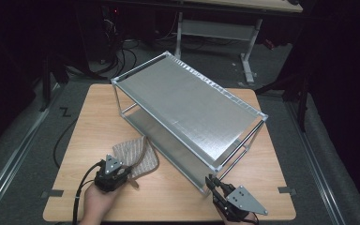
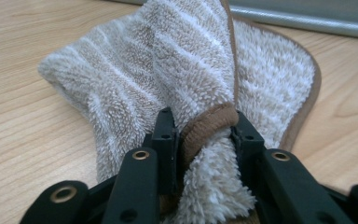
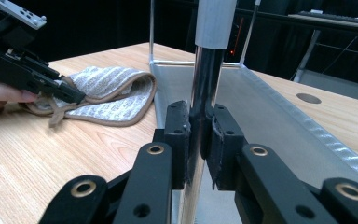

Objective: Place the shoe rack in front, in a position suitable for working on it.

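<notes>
Nearest the person, the left claw (image 2: 200, 135) has its jaws clamped on a bunched, brown-edged corner of the cloth (image 2: 168, 79), which lies on the counter (image 1: 178, 197) just in front of the metal rack (image 1: 187, 108). The step looks like picking the cloth up, so the next move calls for lifting without losing that fold. Beside it, the right claw (image 3: 199, 135) grips the rack's near corner post (image 3: 205, 84) tightly, held low and level, apparently to steady it.

The high view looks down and forward over the whole counter (image 1: 98, 112). The left tool view sits close against the cloth (image 2: 168, 74); the right tool view, low beside the rack (image 3: 261, 107), shares that cloth.
</notes>
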Demonstrator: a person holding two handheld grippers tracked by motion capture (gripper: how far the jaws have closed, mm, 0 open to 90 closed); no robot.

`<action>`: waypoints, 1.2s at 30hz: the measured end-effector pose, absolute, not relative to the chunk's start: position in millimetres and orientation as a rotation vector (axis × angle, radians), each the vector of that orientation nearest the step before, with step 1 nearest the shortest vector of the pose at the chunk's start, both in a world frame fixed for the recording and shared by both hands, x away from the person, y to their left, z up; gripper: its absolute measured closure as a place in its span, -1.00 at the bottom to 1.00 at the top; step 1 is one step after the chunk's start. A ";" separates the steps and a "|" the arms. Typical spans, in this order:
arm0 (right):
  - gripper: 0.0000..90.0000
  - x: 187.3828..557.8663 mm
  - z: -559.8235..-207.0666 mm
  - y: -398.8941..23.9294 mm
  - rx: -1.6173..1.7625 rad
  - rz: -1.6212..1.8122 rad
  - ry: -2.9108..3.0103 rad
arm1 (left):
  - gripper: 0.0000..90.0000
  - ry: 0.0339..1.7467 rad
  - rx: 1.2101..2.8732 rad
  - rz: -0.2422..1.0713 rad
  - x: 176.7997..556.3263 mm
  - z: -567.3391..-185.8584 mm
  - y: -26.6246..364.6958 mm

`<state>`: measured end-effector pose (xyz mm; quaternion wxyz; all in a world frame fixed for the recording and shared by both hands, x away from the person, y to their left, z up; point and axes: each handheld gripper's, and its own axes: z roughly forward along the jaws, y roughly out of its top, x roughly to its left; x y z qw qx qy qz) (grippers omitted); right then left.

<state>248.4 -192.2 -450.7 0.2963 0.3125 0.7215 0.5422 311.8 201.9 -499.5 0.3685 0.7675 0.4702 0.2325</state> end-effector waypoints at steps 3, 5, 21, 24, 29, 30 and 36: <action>0.78 247.1 -450.5 -196.0 0.842 1.441 1.917 | 0.54 1.178 1.956 0.573 309.1 -495.7 200.9; 0.78 246.0 -450.5 -199.6 0.856 1.440 1.908 | 0.55 1.161 1.942 0.580 308.0 -493.4 197.9; 0.79 243.5 -449.1 -215.8 0.907 1.425 1.866 | 0.56 0.850 1.900 0.459 300.5 -461.0 126.7; 0.79 243.5 -449.0 -216.2 0.906 1.429 1.868 | 0.56 0.813 1.893 0.414 305.6 -457.4 106.5; 0.80 243.1 -448.8 -218.0 0.908 1.441 1.876 | 0.56 0.744 1.881 0.361 310.3 -454.6 68.9; 0.80 242.6 -449.0 -218.7 0.908 1.442 1.873 | 0.56 0.729 1.884 0.348 310.8 -454.9 60.6; 0.80 242.0 -449.2 -221.3 0.912 1.445 1.869 | 0.56 0.677 1.951 0.320 316.5 -470.5 15.7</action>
